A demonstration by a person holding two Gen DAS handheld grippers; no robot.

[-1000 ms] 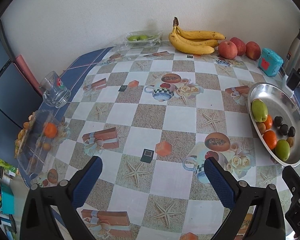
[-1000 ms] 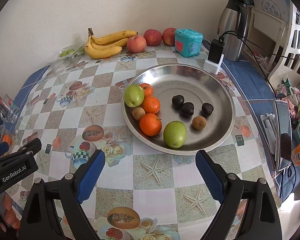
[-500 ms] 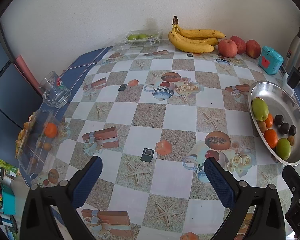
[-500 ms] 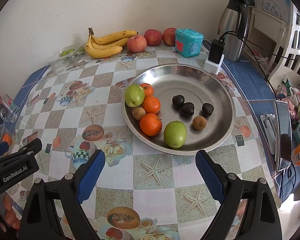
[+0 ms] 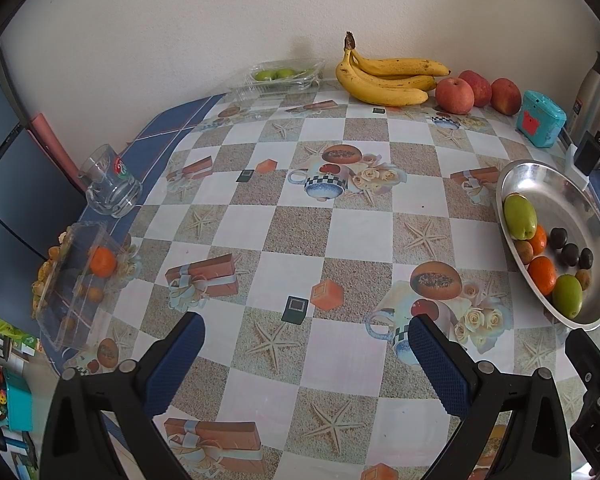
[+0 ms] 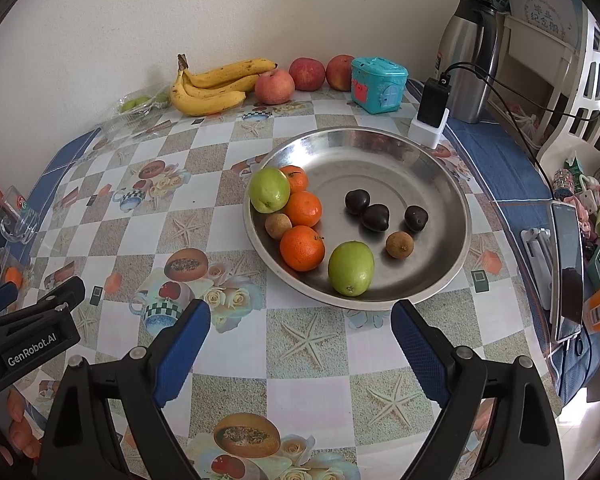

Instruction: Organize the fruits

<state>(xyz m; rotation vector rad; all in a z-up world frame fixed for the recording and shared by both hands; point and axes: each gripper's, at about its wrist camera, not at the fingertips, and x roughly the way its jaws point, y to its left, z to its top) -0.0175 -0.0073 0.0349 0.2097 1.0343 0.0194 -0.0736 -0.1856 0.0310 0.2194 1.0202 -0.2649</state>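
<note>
Two grippers hover above the tablecloth [image 6: 236,220], both with jaws spread wide and holding nothing: your left gripper [image 5: 306,354] over the middle of the table, your right gripper [image 6: 300,342] just short of the near rim of the steel dish [image 6: 432,184]. In the dish, on its left half, lie two green guavas [image 6: 350,268], three mandarins [image 6: 302,248] and one small brown fruit, all touching or nearly so; toward the centre sit three dark fruits [image 6: 375,217] in a loose row, with another brown fruit [image 6: 399,244] just beside them. The near guava's long axis runs roughly toward you, blossom end pointing at your right gripper. Against the far wall, the banana bunch [image 6: 216,88] lies with its long axis along the wall, stem at the left and raised, tips pointing right toward three apples [image 6: 274,86] in a row. Left of the bananas, a clear tray [image 5: 286,76] holds green fruit. At the table's left edge, another clear container [image 5: 76,280] holds a mandarin, near a glass mug [image 5: 110,188].
</note>
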